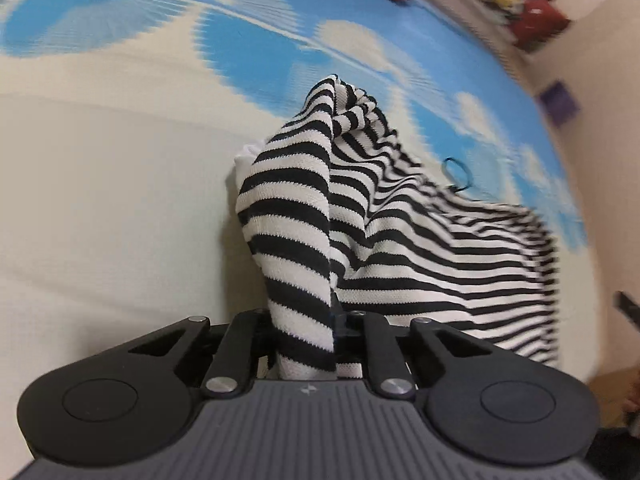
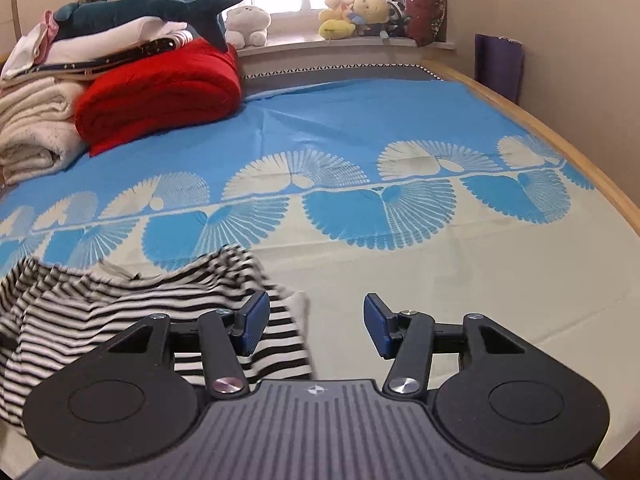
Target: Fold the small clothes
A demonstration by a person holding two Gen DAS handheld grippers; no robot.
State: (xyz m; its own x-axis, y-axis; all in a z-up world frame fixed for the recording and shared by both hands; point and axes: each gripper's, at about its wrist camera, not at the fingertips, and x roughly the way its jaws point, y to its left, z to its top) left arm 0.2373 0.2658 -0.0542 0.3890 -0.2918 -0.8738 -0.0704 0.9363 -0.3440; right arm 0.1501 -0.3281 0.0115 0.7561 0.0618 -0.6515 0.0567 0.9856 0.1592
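A black-and-white striped small garment (image 1: 384, 216) hangs bunched from my left gripper (image 1: 308, 344), which is shut on a fold of it and holds it above the bed; the fingertips are hidden by the cloth. In the right wrist view the same garment (image 2: 120, 320) lies blurred at the lower left, reaching under the left finger. My right gripper (image 2: 316, 328) is open and empty, its blue pads (image 2: 378, 326) apart above the cream part of the bedsheet (image 2: 440, 280).
The bed has a blue and cream fan-patterned sheet with a wooden edge (image 2: 560, 140) on the right. A red folded blanket (image 2: 160, 92), stacked linens with a toy shark (image 2: 140, 12) and plush toys (image 2: 356, 14) on the windowsill stand at the far side. A purple bag (image 2: 498, 64) leans by the wall.
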